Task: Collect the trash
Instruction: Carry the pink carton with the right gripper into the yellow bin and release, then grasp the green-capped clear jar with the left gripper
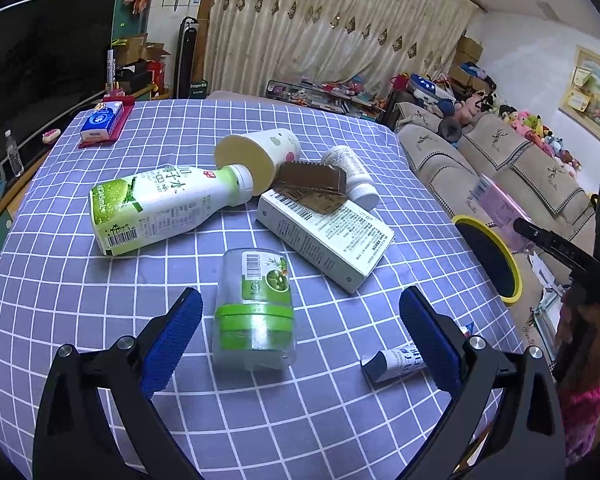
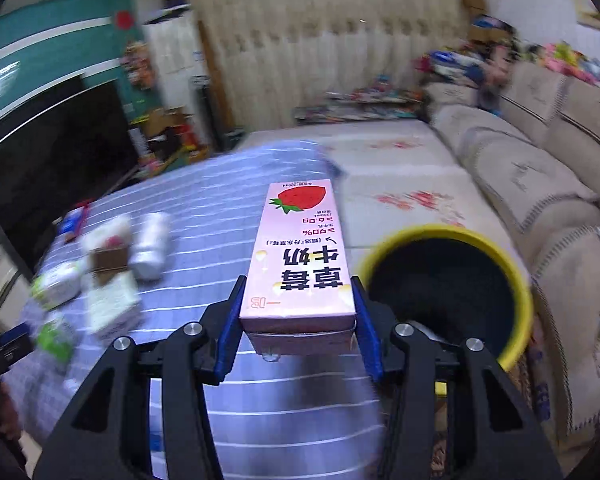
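My right gripper (image 2: 296, 312) is shut on a pink strawberry milk carton (image 2: 300, 256), held above the table edge just left of the yellow-rimmed bin (image 2: 524, 280). The carton (image 1: 500, 204) and bin (image 1: 514, 264) also show at the right of the left wrist view. My left gripper (image 1: 300, 320) is open above the checked tablecloth (image 1: 180, 128), its fingers either side of a clear jar with a green lid (image 1: 254, 304). Beyond lie a green-and-white bottle (image 1: 156, 208), a paper cup (image 1: 256, 152), a brown wrapper (image 1: 312, 178), a white box (image 1: 324, 232) and a white bottle (image 1: 352, 176).
A small tube (image 1: 396, 362) lies by the left gripper's right finger. A tissue pack on a red tray (image 1: 102, 120) sits at the table's far left corner. A beige sofa (image 1: 500, 152) runs along the right, behind the bin.
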The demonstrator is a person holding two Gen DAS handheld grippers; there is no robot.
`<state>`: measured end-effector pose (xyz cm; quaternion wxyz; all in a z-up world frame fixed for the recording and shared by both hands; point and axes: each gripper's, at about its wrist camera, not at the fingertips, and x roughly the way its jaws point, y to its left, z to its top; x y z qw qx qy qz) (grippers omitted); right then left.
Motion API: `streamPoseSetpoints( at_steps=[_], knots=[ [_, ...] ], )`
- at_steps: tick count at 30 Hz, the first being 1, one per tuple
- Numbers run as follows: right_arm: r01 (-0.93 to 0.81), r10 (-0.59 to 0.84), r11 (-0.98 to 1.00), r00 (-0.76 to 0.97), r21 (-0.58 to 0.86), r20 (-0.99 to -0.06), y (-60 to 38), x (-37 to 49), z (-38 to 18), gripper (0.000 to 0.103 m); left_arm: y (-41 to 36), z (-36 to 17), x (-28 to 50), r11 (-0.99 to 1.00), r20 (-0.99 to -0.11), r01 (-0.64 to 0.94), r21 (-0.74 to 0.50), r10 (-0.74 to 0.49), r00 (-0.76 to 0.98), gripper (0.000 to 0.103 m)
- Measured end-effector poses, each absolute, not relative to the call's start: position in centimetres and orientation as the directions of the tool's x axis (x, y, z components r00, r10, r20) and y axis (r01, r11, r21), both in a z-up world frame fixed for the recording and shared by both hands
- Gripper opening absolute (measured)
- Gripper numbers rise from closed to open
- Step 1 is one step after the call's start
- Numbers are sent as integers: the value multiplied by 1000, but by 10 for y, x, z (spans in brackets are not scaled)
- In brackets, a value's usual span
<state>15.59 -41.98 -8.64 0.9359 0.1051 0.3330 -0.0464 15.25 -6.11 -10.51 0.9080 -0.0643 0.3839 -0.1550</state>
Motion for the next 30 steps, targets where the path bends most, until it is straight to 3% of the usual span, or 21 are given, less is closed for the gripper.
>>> streamPoseSetpoints(
  at_steps=[4,12,18,27,30],
  knots=[
    [305,-130,944,686,121,-716,-470,167,-122,47,-61,-109,156,947,-685,224,-232,-323,654,97],
    [384,-199,923,556,37,-807,-503,196,-174,48,-70,-117,164,953,-707,216,-211,-302,640,97],
    [388,-218,921,580,31,-785,-500,198,-176,57,-71,-121,171,961,-718,197,-194,-276,639,97],
    [342,-182,938,627,57,-757,-481,183,-163,60,-70,-130,185,974,-735,169,-151,-224,639,97],
    [332,-169,941,638,70,-751,-478,180,-160,61,-70,-138,189,978,-750,156,-139,-207,628,87]
  ],
)
